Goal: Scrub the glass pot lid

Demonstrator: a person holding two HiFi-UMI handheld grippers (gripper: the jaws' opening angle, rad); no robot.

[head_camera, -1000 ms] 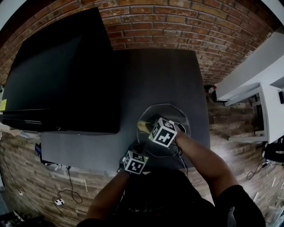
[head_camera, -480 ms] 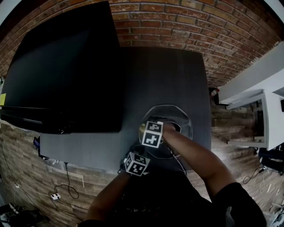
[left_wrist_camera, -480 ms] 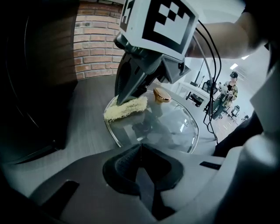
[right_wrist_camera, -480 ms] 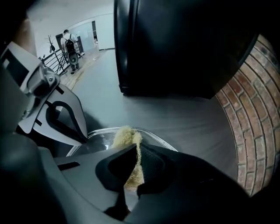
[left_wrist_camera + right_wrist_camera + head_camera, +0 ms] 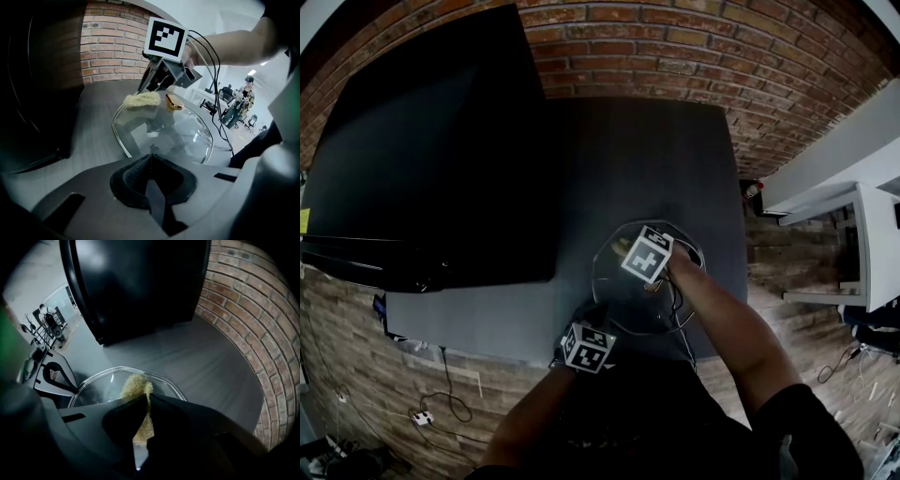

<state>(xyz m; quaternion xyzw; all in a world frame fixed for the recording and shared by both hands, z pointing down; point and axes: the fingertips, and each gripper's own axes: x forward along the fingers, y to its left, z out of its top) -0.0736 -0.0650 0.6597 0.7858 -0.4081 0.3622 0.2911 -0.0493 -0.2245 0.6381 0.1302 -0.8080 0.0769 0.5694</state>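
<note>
1. The glass pot lid [image 5: 630,306] lies on the dark grey bench [image 5: 637,159], toward its near right part, dome up, with its gold knob [image 5: 174,102] on top.
2. A yellow scrub pad [image 5: 142,99] rests on the glass beside the knob, at the far-left part of the lid as the head view shows it.
3. The right gripper [image 5: 147,398] has its jaws clamped on the pad, which sticks out past their tips and down onto the lid.
4. The left gripper [image 5: 150,157] sits at the lid's near rim. Its jaws are closed, with only a thin line between them, and the rim runs into them, so they appear to grip it.
5. A large black screen [image 5: 431,150] stands on the bench to the left of the lid, well apart from it.
6. A brick wall [image 5: 675,47] runs behind the bench.
</note>
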